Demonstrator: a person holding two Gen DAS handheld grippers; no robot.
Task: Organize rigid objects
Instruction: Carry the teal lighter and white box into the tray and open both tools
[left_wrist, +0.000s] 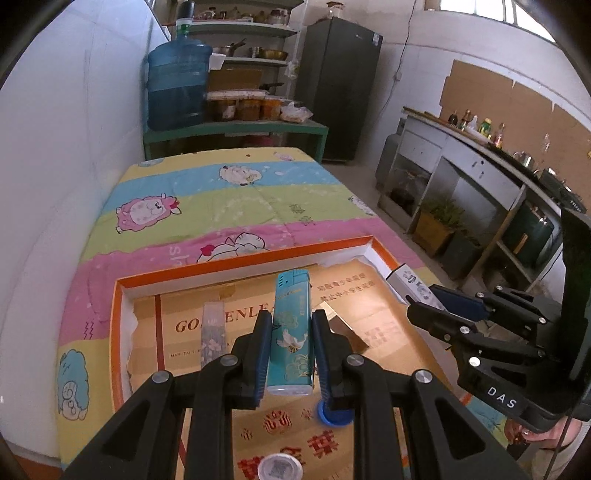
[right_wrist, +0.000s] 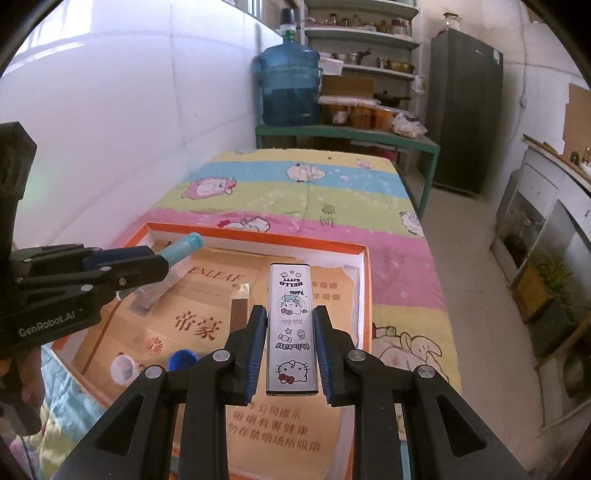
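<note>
Left wrist view, from left to right: a grey patterned lighter (left_wrist: 213, 334) is seen lying flat on the gold cardboard lining (left_wrist: 373, 306) of a shallow orange-rimmed box (left_wrist: 236, 266); the box is placed on a bed sheet (left_wrist: 221, 195) printed with cartoon sheep; in the middle, the left gripper (left_wrist: 290, 345) is closed on a teal lighter with a crane design (left_wrist: 291, 332), its blue pads pressed on the two long sides, so that the jaws stand only as wide as the lighter; the lighter is held above the box, top end pointing away from the camera; a blue bottle cap (left_wrist: 334, 415) is seen just under the right finger, and a white cap (left_wrist: 280, 467) lies at the lower edge; at the right, the right gripper (left_wrist: 424, 295) is seen over the box rim, with a white lighter between its fingers.

Right wrist view, from left to right: the left gripper (right_wrist: 166, 260) comes in from the left edge with the teal lighter (right_wrist: 184, 245) sticking out; below it the grey lighter (right_wrist: 151, 295), a white cap (right_wrist: 123, 369) and a blue cap (right_wrist: 183, 360) are lying in the box (right_wrist: 258, 236); a brown lighter with a clear top (right_wrist: 240, 304) is lying near the middle; the right gripper (right_wrist: 290, 350) is clamped narrowly on a white Hello Kitty lighter (right_wrist: 292, 328), which is held over the box lining.
</note>
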